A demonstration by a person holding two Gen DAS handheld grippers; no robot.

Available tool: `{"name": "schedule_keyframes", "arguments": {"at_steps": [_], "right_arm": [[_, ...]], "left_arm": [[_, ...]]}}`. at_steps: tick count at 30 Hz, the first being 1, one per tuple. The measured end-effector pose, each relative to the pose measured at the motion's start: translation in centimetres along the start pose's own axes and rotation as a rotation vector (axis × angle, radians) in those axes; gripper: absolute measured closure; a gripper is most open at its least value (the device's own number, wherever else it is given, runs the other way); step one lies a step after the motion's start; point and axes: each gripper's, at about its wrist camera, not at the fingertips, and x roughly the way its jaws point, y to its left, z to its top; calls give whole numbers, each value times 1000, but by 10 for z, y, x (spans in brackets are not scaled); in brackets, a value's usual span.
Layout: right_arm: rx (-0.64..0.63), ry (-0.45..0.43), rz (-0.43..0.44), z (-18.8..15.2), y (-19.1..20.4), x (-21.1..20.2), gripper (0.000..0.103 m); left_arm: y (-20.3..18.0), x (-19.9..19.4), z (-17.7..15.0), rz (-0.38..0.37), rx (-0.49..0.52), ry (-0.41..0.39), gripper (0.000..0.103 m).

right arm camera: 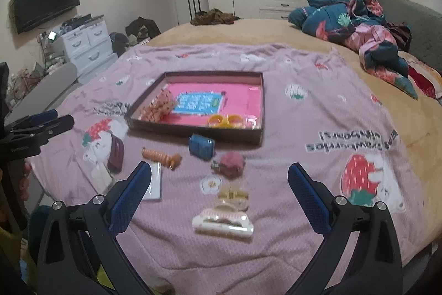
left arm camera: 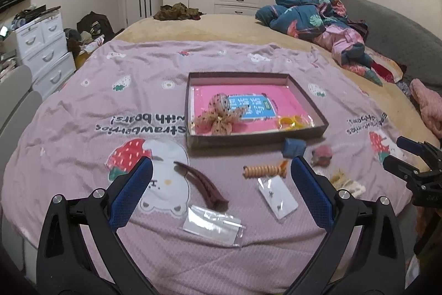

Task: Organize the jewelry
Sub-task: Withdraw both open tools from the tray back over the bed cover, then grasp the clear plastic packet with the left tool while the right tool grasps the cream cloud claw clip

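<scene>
- On the bed, over a lilac quilted cotton cover (left arm camera: 110, 90) printed with strawberries and bears, we see a shallow rectangular cardboard tray (left arm camera: 190, 104) with dark walls and a pink liner.
- Inside it: a beige dotted mesh bow (left arm camera: 221, 115) at the left, yellow translucent plastic rings (left arm camera: 292, 122) in the near right corner.
- Loose on the cover near the tray's front wall: small blue square pouch (right arm camera: 201, 146), crimson fuzzy hair tie (right arm camera: 231, 163), orange coiled spiral band (left arm camera: 263, 170).
- Closer to us: maroon curved hair clip (left arm camera: 203, 184), white earring card (left arm camera: 277, 196), clear crinkled plastic bag (left arm camera: 212, 223), cream-and-pink glossy claw clip (right arm camera: 223, 221).
- Left gripper (left arm camera: 221, 179): blue textured pads spread wide, holding nothing, above the maroon clip and card.
- Right gripper (right arm camera: 219, 184): jaws also apart, empty, framing the claw clip.
- Nothing blocks either one's path to the tray.
</scene>
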Motion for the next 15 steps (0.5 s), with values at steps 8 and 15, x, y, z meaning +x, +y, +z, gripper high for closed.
{"name": "schedule_keyframes", "arguments": {"at_steps": [8, 15], "right_arm": [[31, 57, -11, -24, -1, 14, 4], [49, 101, -31, -44, -4, 27, 4]], "left_arm": [[5, 12, -32, -11, -5, 62, 9], [11, 31, -62, -15, -8, 137, 9]]}}
